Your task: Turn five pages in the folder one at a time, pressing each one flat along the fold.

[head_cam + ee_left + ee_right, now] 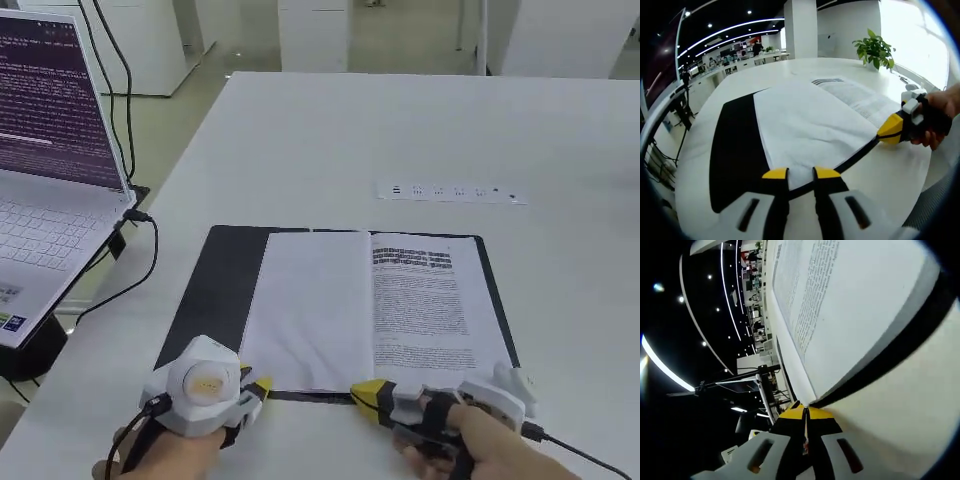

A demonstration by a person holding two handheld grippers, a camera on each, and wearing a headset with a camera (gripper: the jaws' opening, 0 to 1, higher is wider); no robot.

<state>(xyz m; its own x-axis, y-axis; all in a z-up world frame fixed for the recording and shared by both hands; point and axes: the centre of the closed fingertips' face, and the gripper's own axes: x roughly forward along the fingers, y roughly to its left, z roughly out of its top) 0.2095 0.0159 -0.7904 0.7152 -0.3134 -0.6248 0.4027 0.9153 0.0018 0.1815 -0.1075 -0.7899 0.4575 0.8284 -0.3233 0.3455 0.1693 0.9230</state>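
Note:
An open folder with a black cover [215, 290] lies flat on the white table. Its left page [310, 310] is blank and its right page [430, 300] is printed. My left gripper [262, 387] rests at the near edge by the blank page's lower left corner. In the left gripper view its yellow tips [800, 173] stand a narrow gap apart with nothing between them. My right gripper [362, 393] lies on its side at the folder's near edge, below the fold. Its tips [805, 412] are shut against the black edge [900, 345]. It also shows in the left gripper view [890, 131].
An open laptop [50, 150] stands at the left edge of the table, with black cables [140, 260] running beside the folder. A flat white strip with small marks [450, 192] lies beyond the folder. A potted plant [872, 50] stands at the table's far end.

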